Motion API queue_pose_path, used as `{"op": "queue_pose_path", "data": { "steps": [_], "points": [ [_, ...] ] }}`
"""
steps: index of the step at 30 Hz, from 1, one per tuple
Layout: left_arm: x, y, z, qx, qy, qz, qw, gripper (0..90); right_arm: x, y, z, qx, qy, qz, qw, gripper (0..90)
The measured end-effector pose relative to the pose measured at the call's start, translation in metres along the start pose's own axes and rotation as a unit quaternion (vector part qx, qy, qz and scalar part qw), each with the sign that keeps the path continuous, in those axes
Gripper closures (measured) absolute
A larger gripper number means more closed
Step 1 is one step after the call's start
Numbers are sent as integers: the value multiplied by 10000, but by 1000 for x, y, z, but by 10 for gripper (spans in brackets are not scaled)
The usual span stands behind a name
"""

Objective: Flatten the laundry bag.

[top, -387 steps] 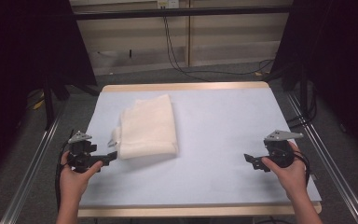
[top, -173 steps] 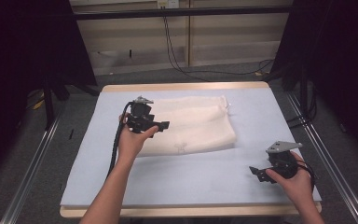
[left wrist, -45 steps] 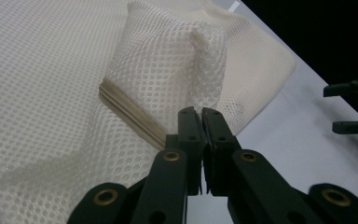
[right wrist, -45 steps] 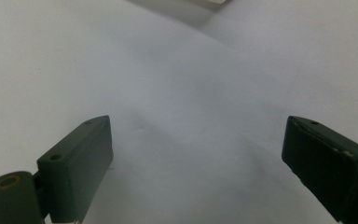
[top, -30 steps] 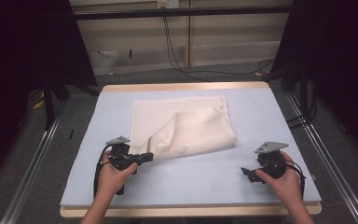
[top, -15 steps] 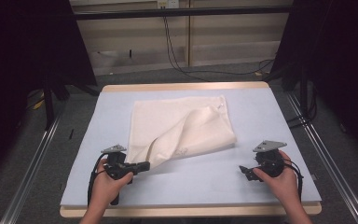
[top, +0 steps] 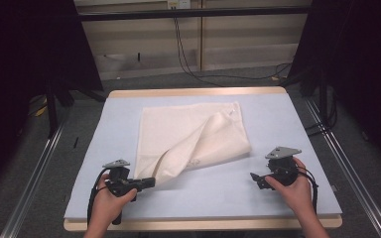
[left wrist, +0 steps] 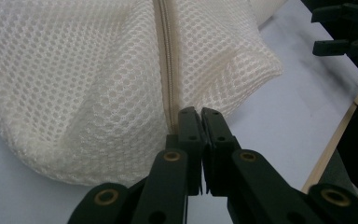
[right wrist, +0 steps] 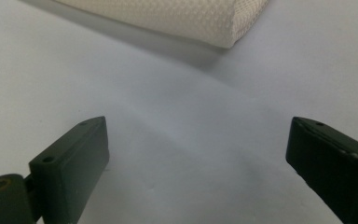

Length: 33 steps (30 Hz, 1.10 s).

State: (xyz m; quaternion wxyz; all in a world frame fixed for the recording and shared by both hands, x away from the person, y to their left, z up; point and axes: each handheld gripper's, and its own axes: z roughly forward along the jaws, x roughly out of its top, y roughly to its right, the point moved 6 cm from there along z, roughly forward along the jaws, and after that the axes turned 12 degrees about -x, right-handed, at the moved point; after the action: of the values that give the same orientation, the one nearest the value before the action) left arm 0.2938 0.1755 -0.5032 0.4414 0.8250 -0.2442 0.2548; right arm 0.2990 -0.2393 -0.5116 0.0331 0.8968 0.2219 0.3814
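Note:
A cream mesh bag (top: 193,134) lies on the pale blue table top (top: 278,119), one flap lifted and drawn toward the near left. My left gripper (top: 151,182) is shut on that flap's edge. In the left gripper view the closed jaws (left wrist: 199,114) pinch the mesh (left wrist: 88,70) right at the end of its zipper seam (left wrist: 165,56). My right gripper (top: 254,177) rests near the front right, apart from the bag. Its jaws (right wrist: 198,135) stand wide open over bare table, with the bag's corner (right wrist: 177,16) farther off.
The table's wooden front edge (top: 203,224) runs just behind both hands. Metal rails (top: 30,193) flank the table on the floor. The right gripper (left wrist: 340,32) shows at the top right of the left gripper view. Dark stands and cables sit beyond the far edge.
My left gripper has drawn the bag's flap toward the near edge, stretching the fold longer. The right gripper has stayed put.

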Motion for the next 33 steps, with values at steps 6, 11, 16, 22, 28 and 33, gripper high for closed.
{"op": "queue_pose_path", "data": {
  "steps": [6,11,16,22,28,33],
  "points": [
    [-7,1,-5,25,-32,-61,10000,874,16,-2,1,261,372,426,9981,71],
    [-14,0,-6,24,-92,-157,9998,874,35,-4,5,549,606,814,9933,110],
    [-19,0,-7,33,-153,-183,9997,874,55,-2,17,438,676,798,9936,141],
    [-22,0,-8,22,-131,-230,9996,874,76,-6,34,459,739,797,9930,214],
    [-24,-1,-5,88,-238,-185,9995,874,75,-16,44,673,594,623,9940,527],
    [-24,-3,-4,150,-257,-265,9992,874,61,-10,30,1042,827,505,9898,806]
  ]
}}
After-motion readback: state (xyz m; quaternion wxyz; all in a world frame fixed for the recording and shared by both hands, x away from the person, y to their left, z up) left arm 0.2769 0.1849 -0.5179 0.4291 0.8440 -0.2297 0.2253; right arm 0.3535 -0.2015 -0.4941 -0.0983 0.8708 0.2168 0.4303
